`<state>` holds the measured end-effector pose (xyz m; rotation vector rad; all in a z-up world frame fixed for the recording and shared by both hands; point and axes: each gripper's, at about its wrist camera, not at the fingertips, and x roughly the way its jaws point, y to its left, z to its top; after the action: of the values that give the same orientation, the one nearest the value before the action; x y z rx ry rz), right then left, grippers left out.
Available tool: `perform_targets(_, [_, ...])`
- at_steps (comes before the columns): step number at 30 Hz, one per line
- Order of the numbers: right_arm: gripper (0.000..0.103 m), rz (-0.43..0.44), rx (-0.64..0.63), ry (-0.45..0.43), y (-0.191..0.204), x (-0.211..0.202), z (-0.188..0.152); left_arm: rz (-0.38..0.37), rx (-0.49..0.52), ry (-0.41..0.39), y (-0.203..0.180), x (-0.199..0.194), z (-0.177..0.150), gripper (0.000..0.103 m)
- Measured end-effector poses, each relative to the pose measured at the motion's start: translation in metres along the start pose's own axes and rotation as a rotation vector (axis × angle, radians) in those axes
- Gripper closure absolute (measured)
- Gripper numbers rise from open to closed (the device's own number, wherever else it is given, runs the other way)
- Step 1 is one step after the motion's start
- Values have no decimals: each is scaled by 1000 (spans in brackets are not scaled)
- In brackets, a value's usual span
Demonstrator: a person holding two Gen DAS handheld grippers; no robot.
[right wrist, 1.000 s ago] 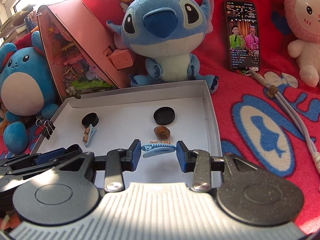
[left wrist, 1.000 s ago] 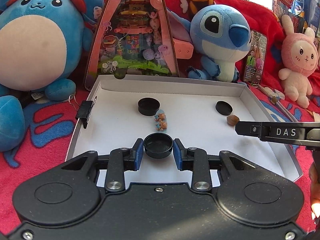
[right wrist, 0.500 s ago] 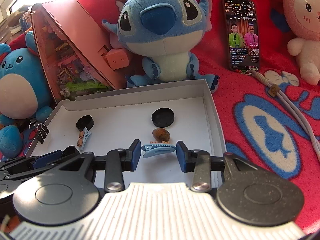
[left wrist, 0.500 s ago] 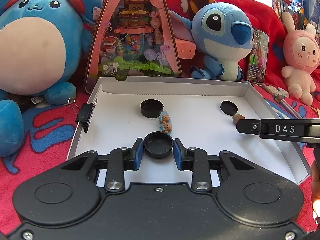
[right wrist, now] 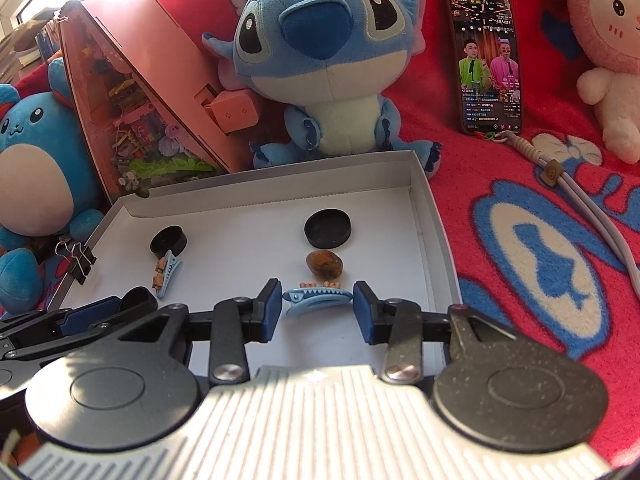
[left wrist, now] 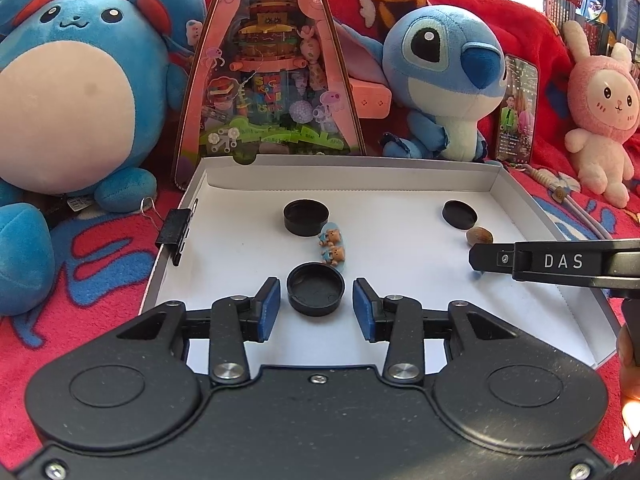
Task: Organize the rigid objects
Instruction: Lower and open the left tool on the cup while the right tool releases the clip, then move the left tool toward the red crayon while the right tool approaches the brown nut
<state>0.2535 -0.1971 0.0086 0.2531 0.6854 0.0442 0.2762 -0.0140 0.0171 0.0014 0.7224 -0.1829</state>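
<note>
A white shallow box (left wrist: 520, 208) lies on a red blanket. My left gripper (left wrist: 316, 306) is open, its blue pads apart on either side of a black round cap (left wrist: 316, 294) that rests on the box floor. A second black cap (left wrist: 306, 216), a third (left wrist: 460, 214), a brown nut (left wrist: 479, 235) and a blue hair clip with bears (left wrist: 332, 247) lie further in. My right gripper (right wrist: 316, 307) is shut on a second blue hair clip (right wrist: 316, 300), held crosswise between the pads near the box's right side, just in front of the nut (right wrist: 324, 266).
A black binder clip (left wrist: 176, 232) grips the box's left wall. Plush toys (left wrist: 448, 88), a pink triangular toy box (left wrist: 272, 80), a phone (right wrist: 488, 60) and a grey cord (right wrist: 588, 208) surround the box on the blanket.
My left gripper has opened and let go of the black cap, which now rests on the box floor. The right gripper still holds the blue clip.
</note>
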Motion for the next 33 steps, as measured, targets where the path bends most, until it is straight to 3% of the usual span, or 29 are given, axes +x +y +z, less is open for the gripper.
perform_targets(3, [43, 22, 11, -1, -3, -4, -1, 2, 12, -5, -1, -6, -1, 59])
perform_targets(5, [43, 37, 13, -5, -4, -8, -2, -12, 21, -17, -1, -14, -1, 52])
perform_targets(14, [34, 88, -49, -71, -9, -51, -15, -53, 69, -87, -4, -65, -12, 39])
perform_targets(33, [24, 159, -370, -190, 8, -154, -99, -133, 116, -119, -12, -160, -88, 36])
